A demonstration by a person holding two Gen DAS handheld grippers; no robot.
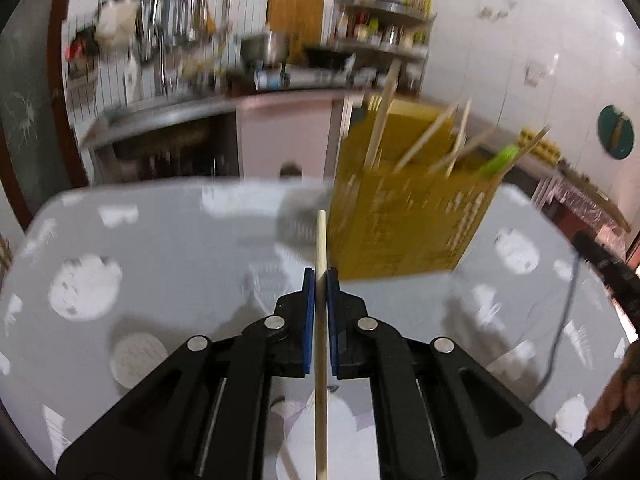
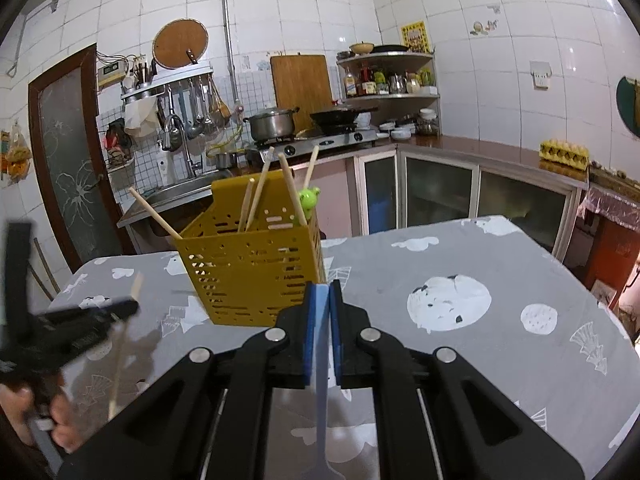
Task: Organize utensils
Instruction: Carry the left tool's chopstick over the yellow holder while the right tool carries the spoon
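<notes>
Well under way, not finished. Already standing in the yellow perforated utensil holder (image 2: 256, 268), far centre of the worktop (image 2: 460, 256): several wooden chopsticks (image 2: 256, 204) leaning at different angles, plus a green frog-headed utensil (image 2: 309, 200) at the holder's right rear corner. Same holder (image 1: 408, 216) seen blurred from the left wrist view, just right of and beyond the left gripper's tips.

Left gripper (image 1: 321, 280) clamped on a single wooden chopstick (image 1: 321, 320), pads pressed to both sides, stick running straight through the jaws and poking out past the tips toward the holder. Seen also from the right wrist view as a blurred dark shape (image 2: 68, 332) at the near left, off to the left of the holder, a pale stick hanging below it and a hand (image 2: 52, 420) on its handle.

Right gripper (image 2: 322, 292) closed on a light blue flat handle (image 2: 322, 360), most likely of a plastic fork or spoon; working end low at the frame bottom, shape hard to make out. Tips just near of the holder's front right corner, not over its opening.

Left to do, judging by this: carry the chopstick over the holder's open top and drop it in, then the same for the blue utensil. No other loose utensils visible on the patterned grey cloth, so probably the last two pieces.
</notes>
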